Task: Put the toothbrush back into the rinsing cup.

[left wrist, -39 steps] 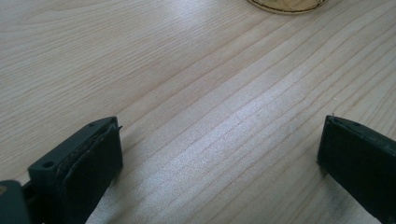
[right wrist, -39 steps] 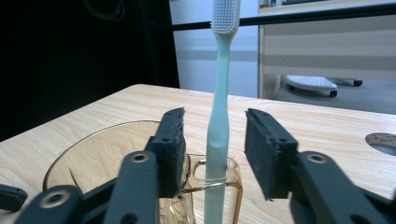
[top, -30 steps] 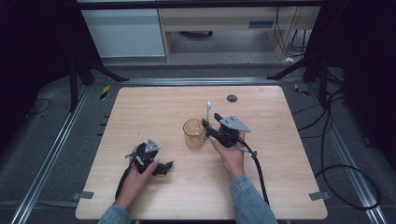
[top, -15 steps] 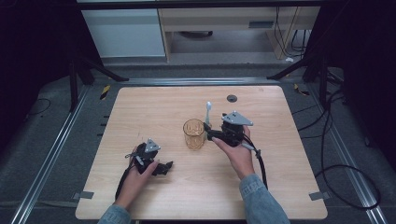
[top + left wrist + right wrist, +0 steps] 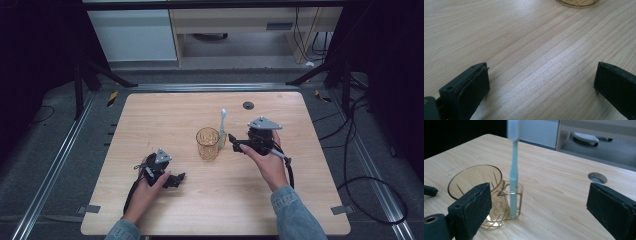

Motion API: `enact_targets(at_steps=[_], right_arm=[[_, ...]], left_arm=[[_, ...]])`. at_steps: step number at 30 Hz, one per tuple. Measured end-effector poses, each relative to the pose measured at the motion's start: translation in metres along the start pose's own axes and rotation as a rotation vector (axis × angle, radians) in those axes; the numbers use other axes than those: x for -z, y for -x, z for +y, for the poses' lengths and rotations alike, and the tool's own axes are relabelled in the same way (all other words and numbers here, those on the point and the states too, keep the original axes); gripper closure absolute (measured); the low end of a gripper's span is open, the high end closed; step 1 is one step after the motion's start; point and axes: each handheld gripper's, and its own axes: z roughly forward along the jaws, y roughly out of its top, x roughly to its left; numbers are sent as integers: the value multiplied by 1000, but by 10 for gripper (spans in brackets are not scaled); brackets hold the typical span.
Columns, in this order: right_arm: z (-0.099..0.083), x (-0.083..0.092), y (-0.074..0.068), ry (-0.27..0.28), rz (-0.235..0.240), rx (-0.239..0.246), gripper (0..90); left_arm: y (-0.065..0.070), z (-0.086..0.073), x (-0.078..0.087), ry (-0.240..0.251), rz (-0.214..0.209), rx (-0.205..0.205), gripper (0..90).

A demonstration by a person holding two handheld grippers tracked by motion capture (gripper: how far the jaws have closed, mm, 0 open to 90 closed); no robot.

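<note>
An amber glass cup (image 5: 207,143) stands mid-table with a small ring holder on its side. A pale green toothbrush (image 5: 222,127) stands upright in that holder, bristles up. My right gripper (image 5: 235,142) hovers just right of the cup. Its jaws have just been opening and now stand wide, with nothing between them. In the right gripper view the cup (image 5: 477,187) and toothbrush (image 5: 513,182) lie a little beyond the right gripper (image 5: 539,202). My left gripper (image 5: 176,180) rests low on the table at the front left. The left gripper (image 5: 541,82) is open over bare wood, with the cup's base (image 5: 577,2) farther off.
The wooden table (image 5: 150,115) has a round cable hole (image 5: 248,105) behind the cup, which the right gripper view shows as the hole (image 5: 597,177) to the right. Cables trail from both grippers toward the front edge. Metal rails and dark floor surround the table.
The right gripper has opened off the toothbrush and drawn back to the right and slightly up. The toothbrush stays upright in the holder. The left hand has not moved.
</note>
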Motion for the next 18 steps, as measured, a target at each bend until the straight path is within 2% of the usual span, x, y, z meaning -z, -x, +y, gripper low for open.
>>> enact_targets(at_steps=[7,18], right_arm=[[-2,12,15,-41,-36,7,73],[-5,32,31,-91,-59,38,78]], left_arm=[[0,0,0,0,0,0,0],[0,0,0,0,0,0,0]])
